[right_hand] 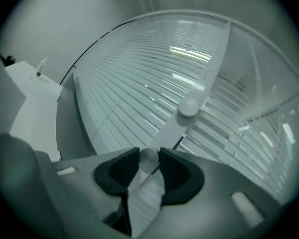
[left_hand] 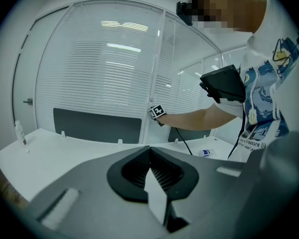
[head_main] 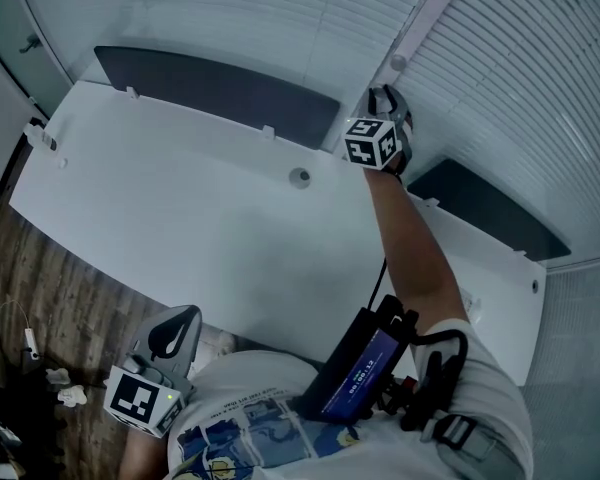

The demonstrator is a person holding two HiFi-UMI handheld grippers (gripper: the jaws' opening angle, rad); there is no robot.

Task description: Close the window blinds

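Note:
White slatted blinds (head_main: 230,18) fill the window behind the desk, split by a pale upright frame post (right_hand: 209,68). My right gripper (right_hand: 149,158) reaches up to that post, and its ribbed pads press on a small round control knob (right_hand: 149,156) from both sides. A second knob (right_hand: 188,107) sits higher on the post. From the head view the right gripper (head_main: 385,98) is at the post's foot and hides the held knob. My left gripper (head_main: 183,315) hangs low by my body, jaws together with nothing between them.
A white desk (head_main: 180,218) runs under the window, with a round cable hole (head_main: 299,176) and dark panels (head_main: 220,93) along its back edge. A small bottle (left_hand: 205,153) lies on the desk. Wood floor with cables (head_main: 25,353) is at the left.

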